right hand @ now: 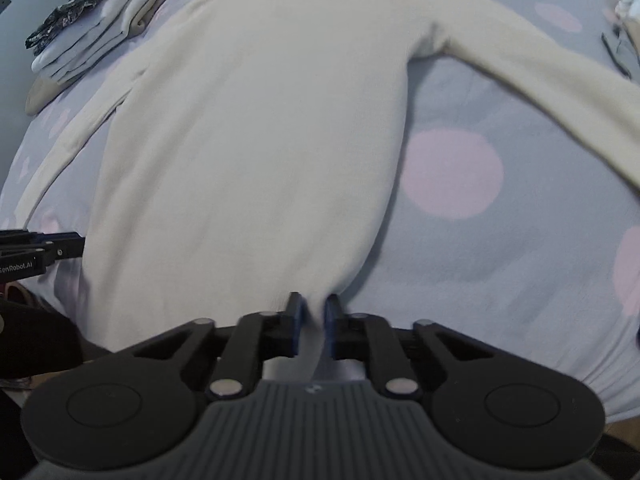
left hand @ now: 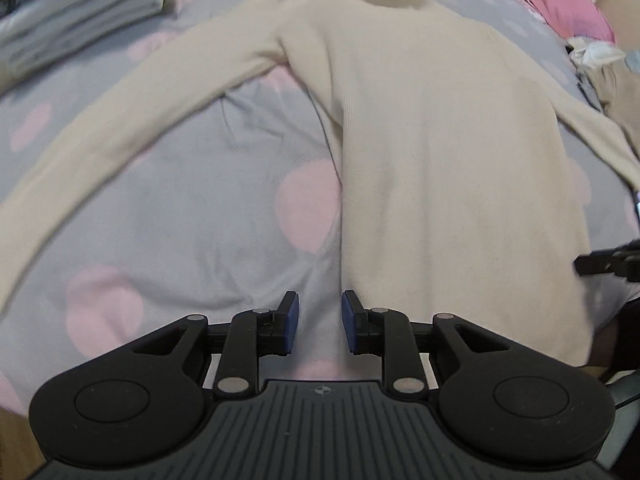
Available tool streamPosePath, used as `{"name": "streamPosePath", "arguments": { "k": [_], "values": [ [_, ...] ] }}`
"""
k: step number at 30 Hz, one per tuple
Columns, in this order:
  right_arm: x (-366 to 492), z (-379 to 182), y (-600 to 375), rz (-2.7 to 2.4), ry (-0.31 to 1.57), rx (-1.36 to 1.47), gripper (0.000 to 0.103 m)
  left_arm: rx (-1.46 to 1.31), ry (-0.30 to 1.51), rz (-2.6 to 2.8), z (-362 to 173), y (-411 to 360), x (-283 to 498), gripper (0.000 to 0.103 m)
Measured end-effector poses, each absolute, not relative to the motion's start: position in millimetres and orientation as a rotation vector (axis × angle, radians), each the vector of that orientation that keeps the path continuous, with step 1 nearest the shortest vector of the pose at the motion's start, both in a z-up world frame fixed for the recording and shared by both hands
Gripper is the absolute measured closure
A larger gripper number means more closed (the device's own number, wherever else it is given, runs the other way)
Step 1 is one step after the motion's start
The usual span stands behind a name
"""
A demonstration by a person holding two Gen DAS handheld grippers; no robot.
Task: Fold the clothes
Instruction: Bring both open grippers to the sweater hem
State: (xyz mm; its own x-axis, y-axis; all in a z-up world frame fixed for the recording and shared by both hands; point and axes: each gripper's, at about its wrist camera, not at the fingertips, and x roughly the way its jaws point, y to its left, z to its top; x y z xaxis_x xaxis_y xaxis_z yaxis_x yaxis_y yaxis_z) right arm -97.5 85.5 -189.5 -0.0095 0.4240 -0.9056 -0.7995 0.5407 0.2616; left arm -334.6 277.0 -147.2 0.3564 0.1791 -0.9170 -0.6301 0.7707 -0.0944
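Cream sweater [left hand: 440,152] flat, sleeves spread, on dotted sheet [left hand: 200,220]. Left gripper [left hand: 320,322] parted, empty; right gripper [right hand: 314,320] pinching hem.

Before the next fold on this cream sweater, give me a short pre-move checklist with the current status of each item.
1. Cream sweater spread flat on the bedsheet, sleeves out: ok.
2. Right gripper pinching the hem's right corner: ok, fabric sits between the nearly closed jaws.
3. Left gripper holding the hem's left corner: not ok, jaws open with nothing between them.
4. Folded stack apart from the sweater body: ok.
5. Hem edge flat: cannot tell, hidden by the grippers.
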Motion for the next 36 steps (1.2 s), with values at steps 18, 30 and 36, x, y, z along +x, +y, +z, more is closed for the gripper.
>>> {"name": "streamPosePath", "arguments": {
  "k": [18,30,36],
  "values": [
    [-118.0,-185.1,151.1,1.119,1.26,-0.318,0.094,-0.476,1.065,0.281,-133.4,235.1,-281.4,0.072],
    [-121.2,-191.8,164.6,1.1,1.307,-0.324,0.081,-0.442,1.152,0.166,-147.9,202.4,-247.1,0.061],
    [-115.1,-188.6,146.8,1.082,1.321,-0.3,0.08,-0.441,1.229,0.207,-165.4,205.9,-242.6,0.071]
  ]
}}
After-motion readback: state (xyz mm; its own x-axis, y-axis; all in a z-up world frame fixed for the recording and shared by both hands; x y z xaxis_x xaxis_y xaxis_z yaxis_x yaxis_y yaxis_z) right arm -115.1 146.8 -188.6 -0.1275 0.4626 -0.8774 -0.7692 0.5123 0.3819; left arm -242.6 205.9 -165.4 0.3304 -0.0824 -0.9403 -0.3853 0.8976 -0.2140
